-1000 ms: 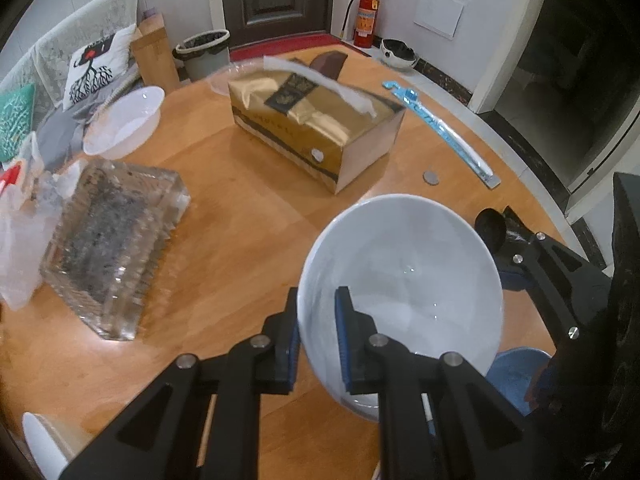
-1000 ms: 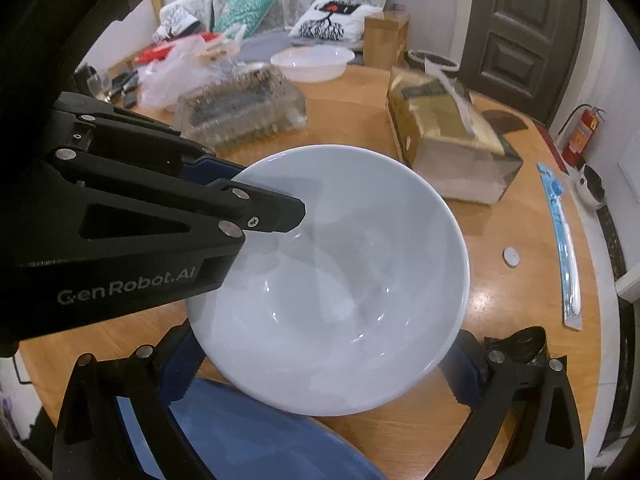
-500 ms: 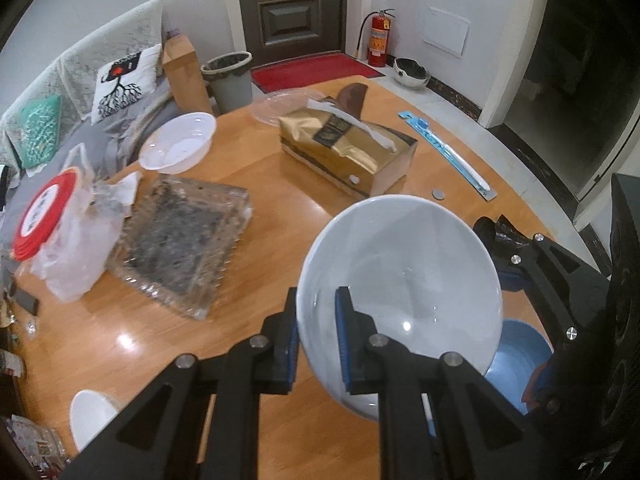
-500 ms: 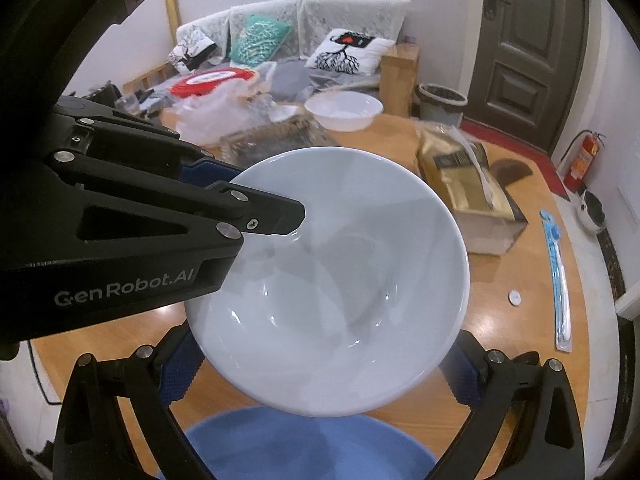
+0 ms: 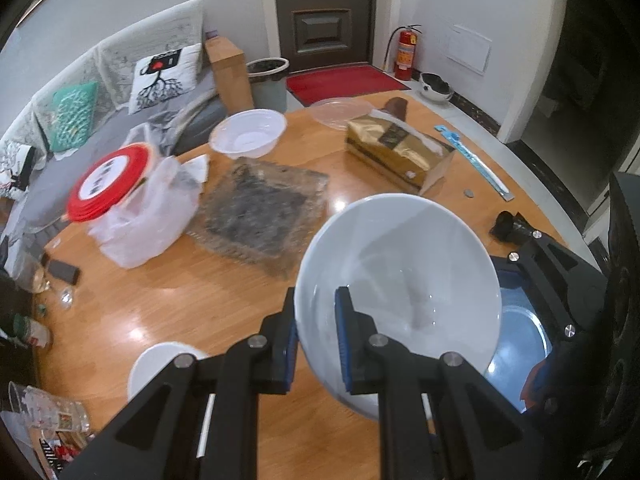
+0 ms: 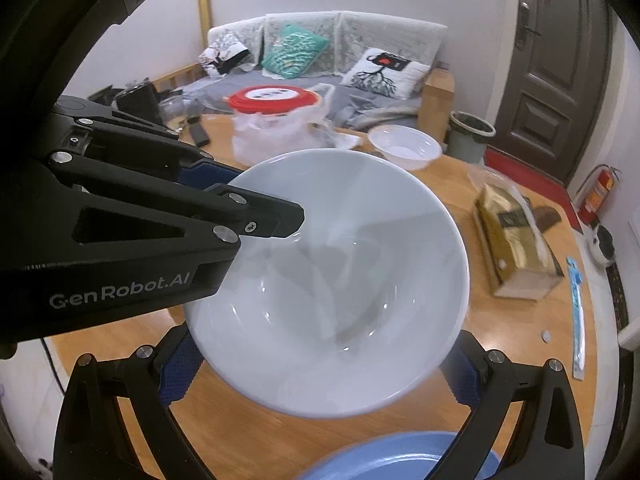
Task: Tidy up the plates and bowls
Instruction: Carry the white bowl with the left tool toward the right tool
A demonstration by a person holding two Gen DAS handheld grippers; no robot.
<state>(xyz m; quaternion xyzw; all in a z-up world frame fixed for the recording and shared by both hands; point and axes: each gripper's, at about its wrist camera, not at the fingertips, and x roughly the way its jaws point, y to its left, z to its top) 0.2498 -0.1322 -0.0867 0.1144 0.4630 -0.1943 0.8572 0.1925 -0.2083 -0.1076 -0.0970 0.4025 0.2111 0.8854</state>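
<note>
My left gripper [image 5: 316,316] is shut on the near rim of a large white bowl [image 5: 404,280] and holds it tilted above the round wooden table [image 5: 168,304]. The same bowl [image 6: 332,280] fills the right wrist view, with the left gripper [image 6: 280,220] clamped on its left rim. My right gripper [image 6: 320,376] is open, its fingers spread wide either side of the bowl's underside, apart from it. A blue plate [image 6: 400,456] lies below the bowl; it also shows in the left wrist view [image 5: 520,344]. A small white bowl [image 5: 160,364] sits near the table's front left.
A glass tray [image 5: 260,208], a gold tissue box [image 5: 400,152], a white plastic bowl [image 5: 248,134], a red-lidded tub in a plastic bag [image 5: 120,196] and a clear lid [image 5: 340,108] stand on the table. Glasses and bottles [image 5: 40,280] crowd the left edge.
Both grippers and the white bowl have risen and pulled back from the table; more of the table and the sofa now shows. The left grip on the rim is unchanged.
</note>
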